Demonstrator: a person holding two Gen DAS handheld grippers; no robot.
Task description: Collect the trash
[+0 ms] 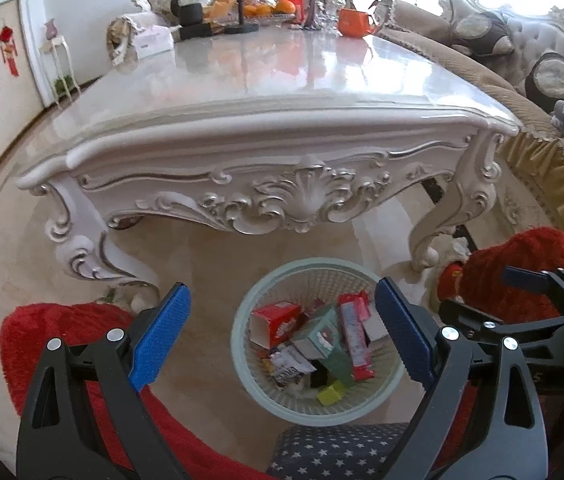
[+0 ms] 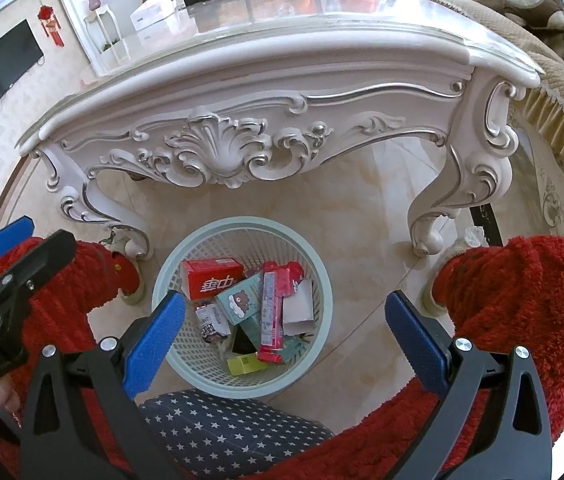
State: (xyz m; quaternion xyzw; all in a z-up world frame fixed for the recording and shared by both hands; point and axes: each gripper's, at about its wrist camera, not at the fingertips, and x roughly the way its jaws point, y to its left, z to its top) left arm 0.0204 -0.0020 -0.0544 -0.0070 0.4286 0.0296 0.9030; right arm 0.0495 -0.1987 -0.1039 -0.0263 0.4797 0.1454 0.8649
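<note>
Both grippers, left point(image 1: 282, 336) and right point(image 2: 286, 340), hang with jaws spread and empty above the filled wastebasket point(image 2: 170, 268) on the floor. Collection looks nearly finished; next, any remaining litter needs finding.

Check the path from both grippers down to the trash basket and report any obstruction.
Nothing visible blocks either one. The left gripper and right gripper are both open and empty above the basket, whose mouth is uncovered. The table stands behind it, not over it. Boxes and wrappers already lie inside.
</note>
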